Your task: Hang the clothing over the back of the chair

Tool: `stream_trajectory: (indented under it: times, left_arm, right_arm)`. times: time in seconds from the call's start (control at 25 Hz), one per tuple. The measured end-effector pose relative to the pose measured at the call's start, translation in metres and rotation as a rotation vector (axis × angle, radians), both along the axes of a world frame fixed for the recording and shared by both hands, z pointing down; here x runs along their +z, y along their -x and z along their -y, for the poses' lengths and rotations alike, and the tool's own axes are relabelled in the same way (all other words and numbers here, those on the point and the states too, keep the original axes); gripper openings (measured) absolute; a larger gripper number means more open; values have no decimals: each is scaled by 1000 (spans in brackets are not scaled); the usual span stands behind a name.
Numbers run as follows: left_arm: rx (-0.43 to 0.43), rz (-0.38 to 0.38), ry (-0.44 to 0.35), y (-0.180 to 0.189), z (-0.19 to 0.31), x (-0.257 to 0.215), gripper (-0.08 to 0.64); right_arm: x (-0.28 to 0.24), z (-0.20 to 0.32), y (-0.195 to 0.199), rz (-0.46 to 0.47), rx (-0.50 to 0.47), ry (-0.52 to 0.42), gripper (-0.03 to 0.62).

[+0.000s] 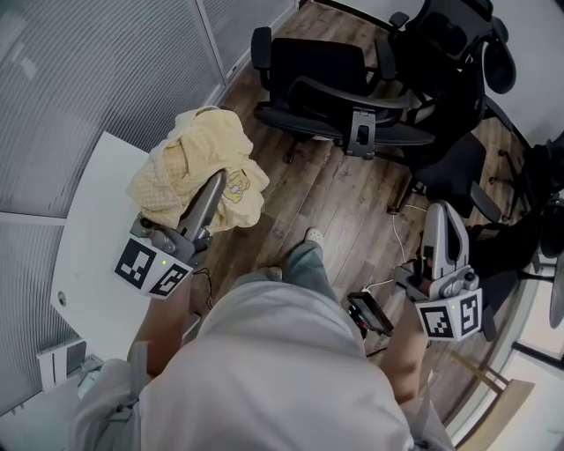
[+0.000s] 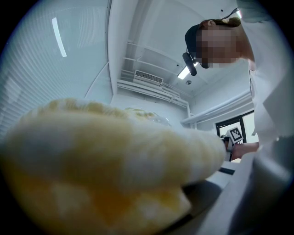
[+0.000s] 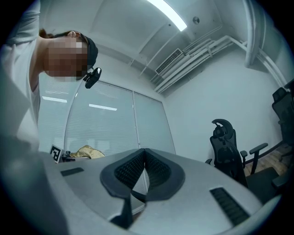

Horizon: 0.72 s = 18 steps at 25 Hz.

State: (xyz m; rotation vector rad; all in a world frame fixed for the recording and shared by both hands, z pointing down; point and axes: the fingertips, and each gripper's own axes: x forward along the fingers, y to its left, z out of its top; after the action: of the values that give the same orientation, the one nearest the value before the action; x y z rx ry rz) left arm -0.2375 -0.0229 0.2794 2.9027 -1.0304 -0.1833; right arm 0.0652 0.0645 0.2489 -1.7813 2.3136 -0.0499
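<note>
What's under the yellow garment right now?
The left tool reaches into the yellow garment from below and grips it. The white table and wood floor show around it. The tool's tips and the spot directly beneath are covered.

I am holding the yellow clothing [image 1: 189,167] bunched in my left gripper [image 1: 214,181] at centre left, beside the white table [image 1: 97,229]. My right gripper [image 1: 438,216] is hanging closed and empty at lower right, with the black chair [image 1: 317,70] standing at top centre.

You stand on a wooden floor [image 1: 335,203]; a white table [image 1: 88,255] sits at your left, beside the ribbed blinds [image 1: 88,70]; a strip light [image 3: 167,13] glows overhead.
</note>
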Motion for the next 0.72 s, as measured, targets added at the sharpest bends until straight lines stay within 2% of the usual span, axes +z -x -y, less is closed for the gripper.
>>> stream_trajectory:
  times: [0.72]
  left_arm:
    - [-82, 23, 14, -71, 85, -5, 118]
  right_arm:
    - [3, 124, -69, 47, -122, 19, 21]
